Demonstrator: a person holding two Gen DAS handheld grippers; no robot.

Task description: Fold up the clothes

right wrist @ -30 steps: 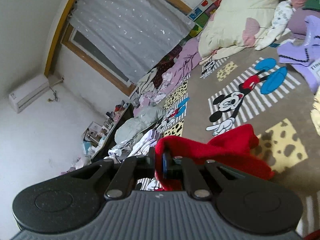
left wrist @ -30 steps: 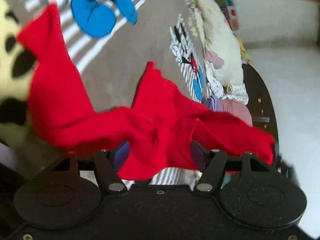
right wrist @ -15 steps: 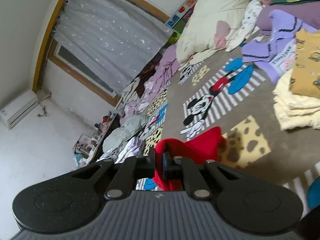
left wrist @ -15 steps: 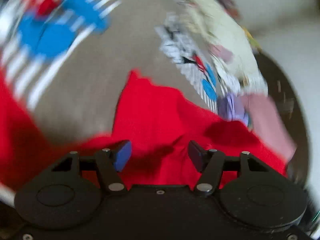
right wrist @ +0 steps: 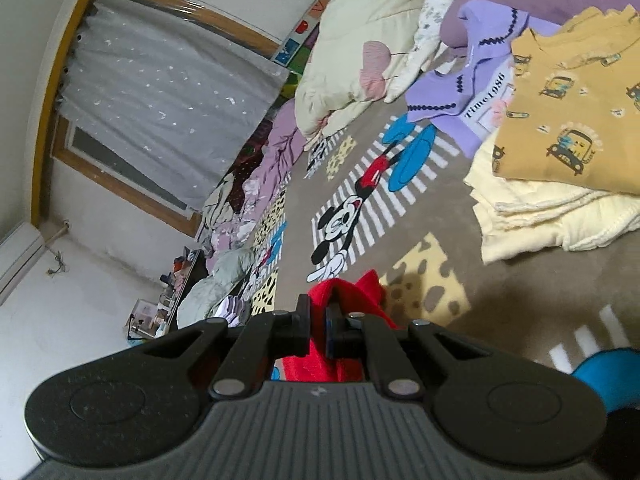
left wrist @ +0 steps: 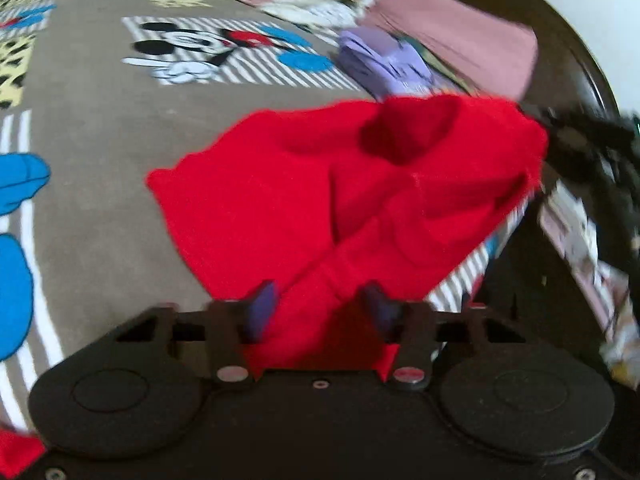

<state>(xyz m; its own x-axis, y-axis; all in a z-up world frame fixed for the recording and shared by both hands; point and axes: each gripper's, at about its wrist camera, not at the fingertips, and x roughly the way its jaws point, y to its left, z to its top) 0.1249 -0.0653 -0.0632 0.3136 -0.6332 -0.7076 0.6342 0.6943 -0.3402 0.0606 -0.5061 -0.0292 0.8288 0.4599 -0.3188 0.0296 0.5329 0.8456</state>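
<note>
A red garment (left wrist: 360, 184) lies bunched on the brown cartoon-print bedspread (left wrist: 100, 120) in the left wrist view. One twisted fold of it runs back between the blue pads of my left gripper (left wrist: 320, 304), whose jaws are closing and pinch that fold. In the right wrist view my right gripper (right wrist: 318, 320) is shut on another part of the red garment (right wrist: 360, 292), held just above the bedspread (right wrist: 460, 240). The rest of the cloth is hidden below that gripper's body.
A stack of folded clothes, mustard on pale yellow (right wrist: 560, 140), sits at the right with a purple top (right wrist: 460, 96) behind it. A cream duvet (right wrist: 352, 40) and loose laundry line the far side. The dark bed edge (left wrist: 580, 80) curves past a purple garment (left wrist: 380, 60).
The left gripper rolled and swung across the bed, and its jaws narrowed onto a fold of the red garment. The right gripper sank toward the bed, still gripping the cloth.
</note>
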